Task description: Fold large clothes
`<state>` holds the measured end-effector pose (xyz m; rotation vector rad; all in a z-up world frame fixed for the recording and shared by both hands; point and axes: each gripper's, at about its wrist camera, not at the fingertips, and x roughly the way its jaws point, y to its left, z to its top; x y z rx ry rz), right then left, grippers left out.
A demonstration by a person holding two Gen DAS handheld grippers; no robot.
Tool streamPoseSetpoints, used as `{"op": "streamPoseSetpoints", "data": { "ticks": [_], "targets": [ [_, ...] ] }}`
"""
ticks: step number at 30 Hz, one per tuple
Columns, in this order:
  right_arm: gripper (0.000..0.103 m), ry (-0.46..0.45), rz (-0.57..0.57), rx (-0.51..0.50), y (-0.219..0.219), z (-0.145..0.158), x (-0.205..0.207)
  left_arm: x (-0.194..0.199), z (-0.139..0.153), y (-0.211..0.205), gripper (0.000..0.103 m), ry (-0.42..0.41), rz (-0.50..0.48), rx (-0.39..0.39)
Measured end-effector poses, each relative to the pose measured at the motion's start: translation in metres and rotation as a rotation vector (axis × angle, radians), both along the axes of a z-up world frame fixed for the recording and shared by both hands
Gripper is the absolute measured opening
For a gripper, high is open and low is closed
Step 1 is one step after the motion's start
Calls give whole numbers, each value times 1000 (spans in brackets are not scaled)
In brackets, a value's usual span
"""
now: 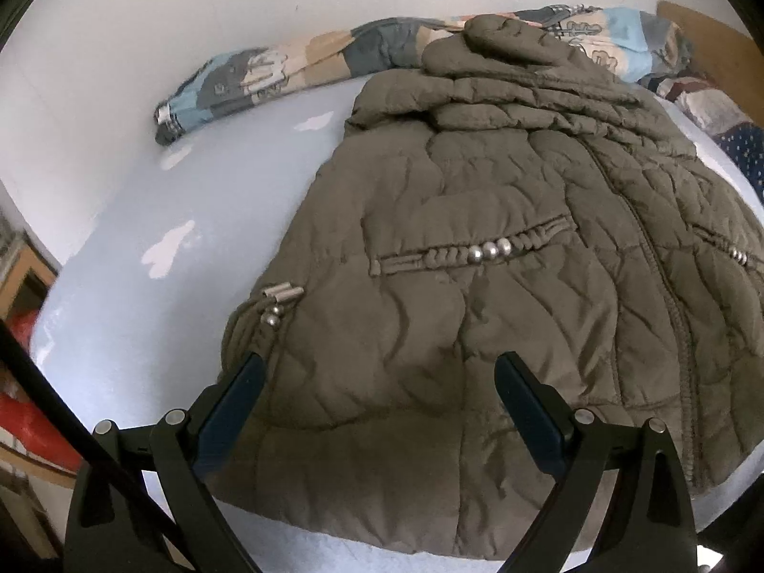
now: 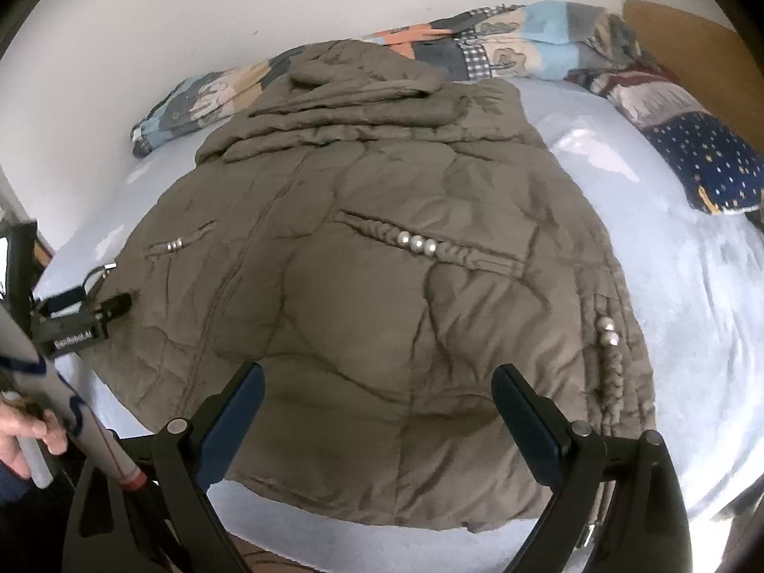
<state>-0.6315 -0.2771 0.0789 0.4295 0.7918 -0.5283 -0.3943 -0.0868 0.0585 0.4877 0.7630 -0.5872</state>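
Note:
An olive quilted puffer jacket [image 1: 477, 286] lies front-up on a pale blue bed [image 1: 143, 219], zipped, its sleeves folded across the chest near the collar. In the right wrist view the same jacket [image 2: 382, 262] fills the middle. My left gripper [image 1: 379, 382] hovers open over the hem's left part, fingers wide apart with nothing between them. My right gripper [image 2: 377, 391] is open above the hem's right part, also holding nothing. The left gripper [image 2: 90, 305] shows at the jacket's left edge in the right wrist view.
A rolled patchwork quilt [image 1: 267, 76] lies along the white wall behind the jacket. A navy dotted pillow [image 2: 706, 162] sits at the right. A hand [image 2: 24, 439] grips a handle at lower left. Red items [image 1: 33, 425] lie beyond the bed's left edge.

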Motion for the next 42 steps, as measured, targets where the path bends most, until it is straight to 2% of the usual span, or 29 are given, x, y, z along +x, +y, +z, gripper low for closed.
{"op": "streamPoseSetpoints", "data": {
  "ticks": [9,20,27,31,33,35,38,40,42],
  "targets": [
    [99,98,49,7,5,-29,18,-2,-5,-5,97,-36,-36,25],
    [100,101,66,-16,7,-37,20,-4,-9,-9,97,-90,-53,47],
    [99,85,68,-11,7,-31,17,-8,-9,-9,97,-125,-58,58],
    [99,10,23,-28,1,-10,-1,-8,-9,-7,97,-136,-58,64],
    [99,-21,-41,-43,-9,0,-15,-8,-10,-7,97,-137,-57,68],
    [99,-59,-114,-12,-24,4,-31,-8,-11,-8,97,-135,-56,73],
    [98,-49,-193,66,-44,-6,-43,-7,-12,-8,97,-135,-57,79],
    [97,-46,-196,117,-50,-15,-44,-7,-13,-7,97,-135,-59,83],
    [97,-23,-189,112,-48,-19,-41,-7,-13,-7,97,-137,-61,84]
  ]
}}
